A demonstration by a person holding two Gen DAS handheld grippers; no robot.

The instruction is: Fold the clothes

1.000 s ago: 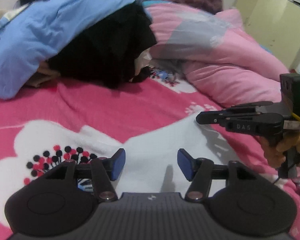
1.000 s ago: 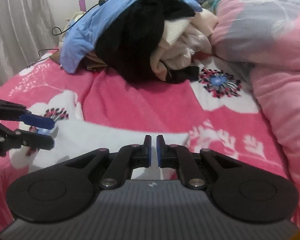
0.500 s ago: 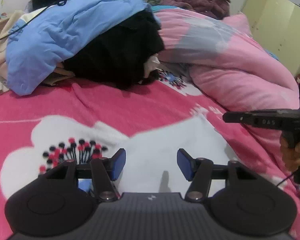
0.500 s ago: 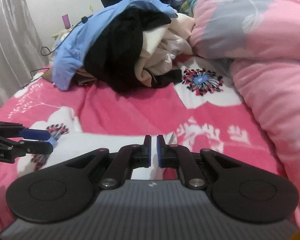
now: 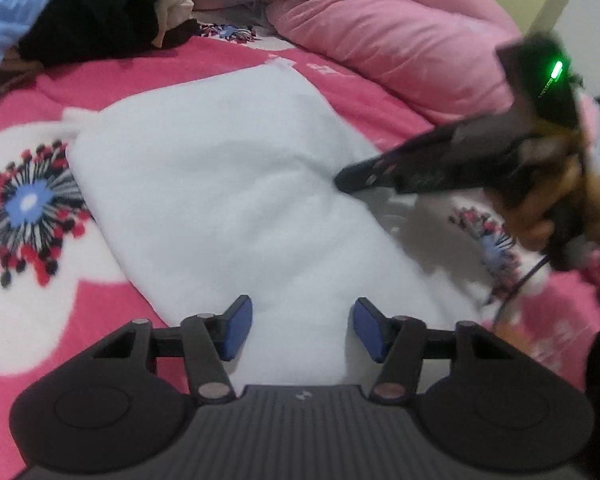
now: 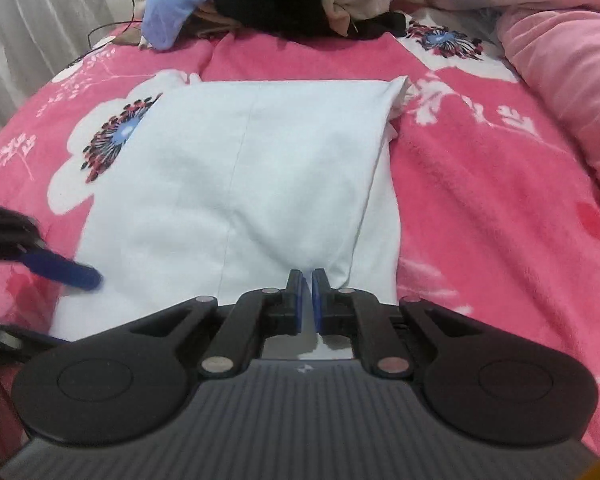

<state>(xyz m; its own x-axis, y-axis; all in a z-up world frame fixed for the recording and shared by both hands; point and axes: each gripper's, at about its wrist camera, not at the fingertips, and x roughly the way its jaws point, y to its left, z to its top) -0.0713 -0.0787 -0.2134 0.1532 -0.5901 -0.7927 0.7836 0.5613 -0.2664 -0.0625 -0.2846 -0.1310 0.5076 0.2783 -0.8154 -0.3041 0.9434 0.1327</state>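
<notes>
Garment [image 6: 260, 184] lies folded on bedspread [image 6: 480, 208]; left claw [image 5: 302, 330] open above.

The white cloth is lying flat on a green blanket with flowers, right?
Not quite. The white cloth does lie flat on a blanket with flowers, but the blanket is pink, not green. The right wrist view shows it plainly.

Both wrist views look low and close, sharing the white garment [image 5: 236, 184].
</notes>
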